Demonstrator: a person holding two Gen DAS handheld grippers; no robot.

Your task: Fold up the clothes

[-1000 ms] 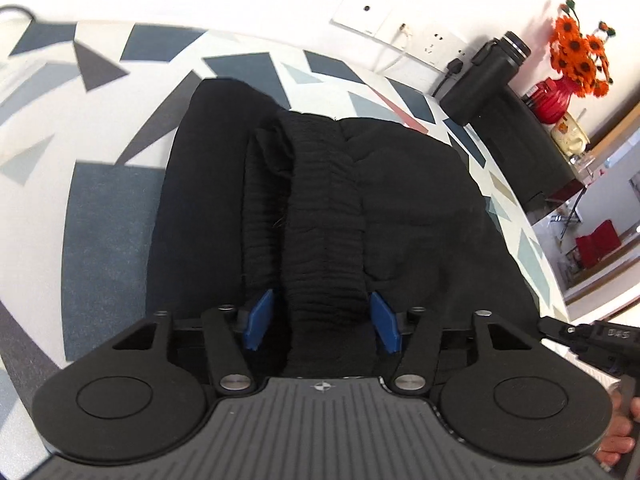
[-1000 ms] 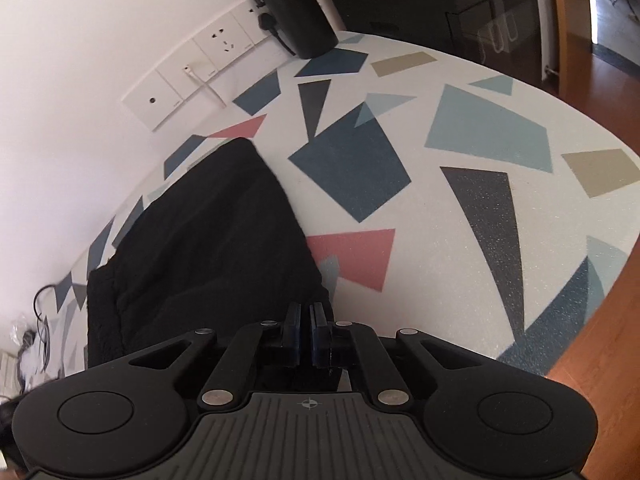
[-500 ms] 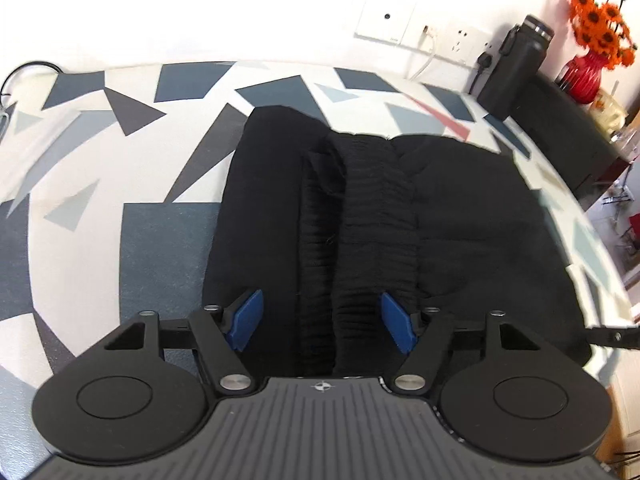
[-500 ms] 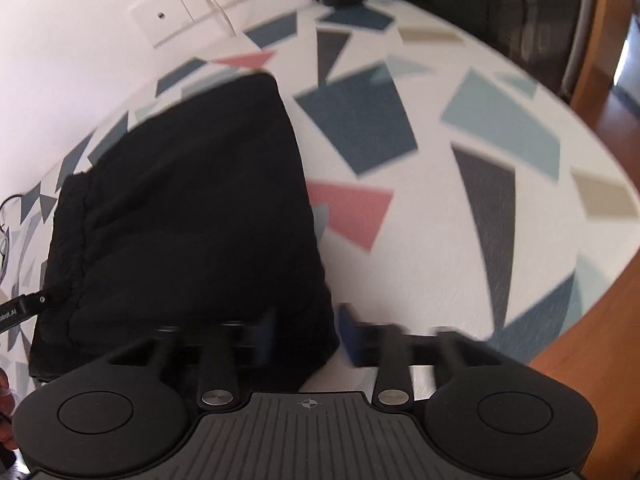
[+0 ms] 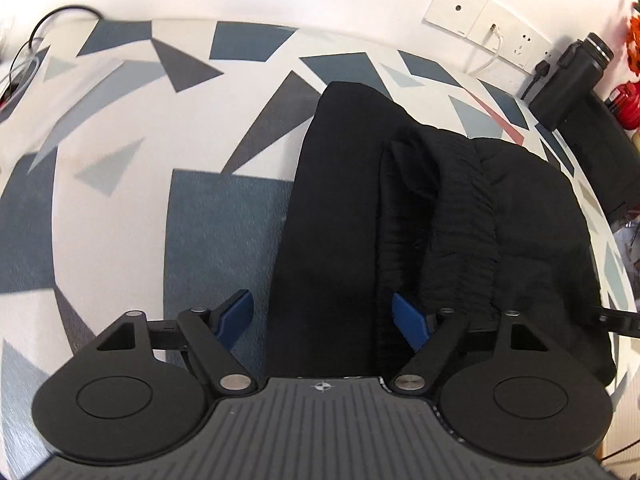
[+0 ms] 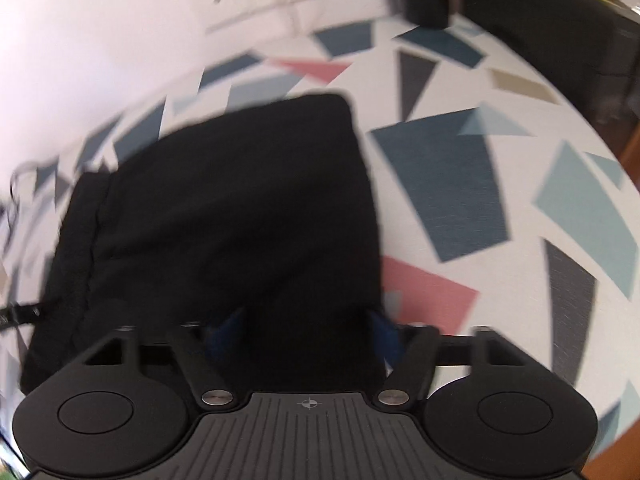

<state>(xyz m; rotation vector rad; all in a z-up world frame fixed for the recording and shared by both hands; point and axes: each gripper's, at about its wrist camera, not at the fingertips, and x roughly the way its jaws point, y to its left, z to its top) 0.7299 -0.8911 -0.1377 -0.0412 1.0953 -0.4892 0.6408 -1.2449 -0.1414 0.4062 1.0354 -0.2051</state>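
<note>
Garment: black clothing (image 5: 440,216), folded, lying flat on the patterned desk (image 5: 120,160).
Left claw (image 5: 324,316): jaws spreading, cloth between, pads not pressing.
Right claw (image 6: 308,328): jaws spreading over the garment's edge.

Patterned table (image 5: 120,208), wall sockets (image 5: 486,26) (one cable plugged), black flask (image 5: 568,80), red vase (image 5: 624,104)

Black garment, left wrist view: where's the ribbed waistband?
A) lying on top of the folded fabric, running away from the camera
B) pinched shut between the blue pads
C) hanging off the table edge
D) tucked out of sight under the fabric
A: the ribbed waistband lies on top of the black garment, running from near the left gripper toward the wall; the gripper's opening jaws pinch nothing.
</note>
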